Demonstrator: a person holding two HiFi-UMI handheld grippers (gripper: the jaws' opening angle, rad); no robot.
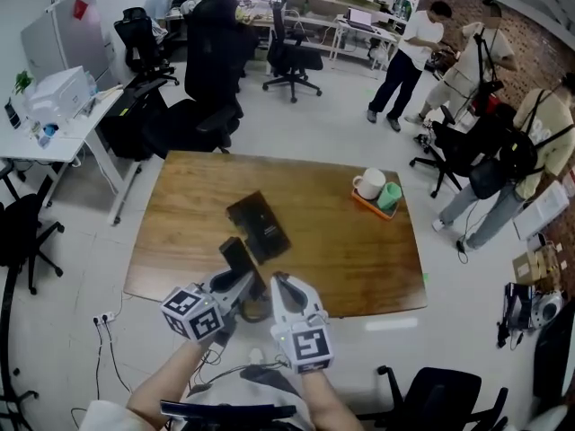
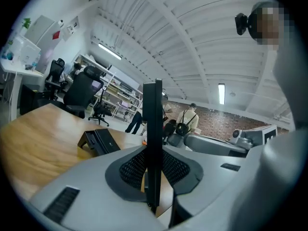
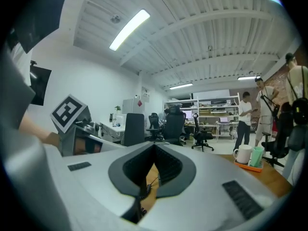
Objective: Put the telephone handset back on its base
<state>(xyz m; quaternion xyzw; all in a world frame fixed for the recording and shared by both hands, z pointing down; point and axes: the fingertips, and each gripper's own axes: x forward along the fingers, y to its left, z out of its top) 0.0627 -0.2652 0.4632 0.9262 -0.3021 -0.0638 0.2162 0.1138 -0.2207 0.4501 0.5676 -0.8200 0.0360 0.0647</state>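
Just on the near side of the base [image 1: 258, 225], over the counter [image 1: 359, 259], the left hand-held gripper [image 1: 238, 284] is clamped on the handset [image 2: 153, 129], held edge-up. The right hand-held gripper [image 1: 282, 285] sits beside it, jaws together, with the cord [image 3: 146, 190] showing under them. A mug [image 1: 368, 184] stands well right of the base.

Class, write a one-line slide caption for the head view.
Left hand-held gripper holds the black handset over the wooden table, near its base.
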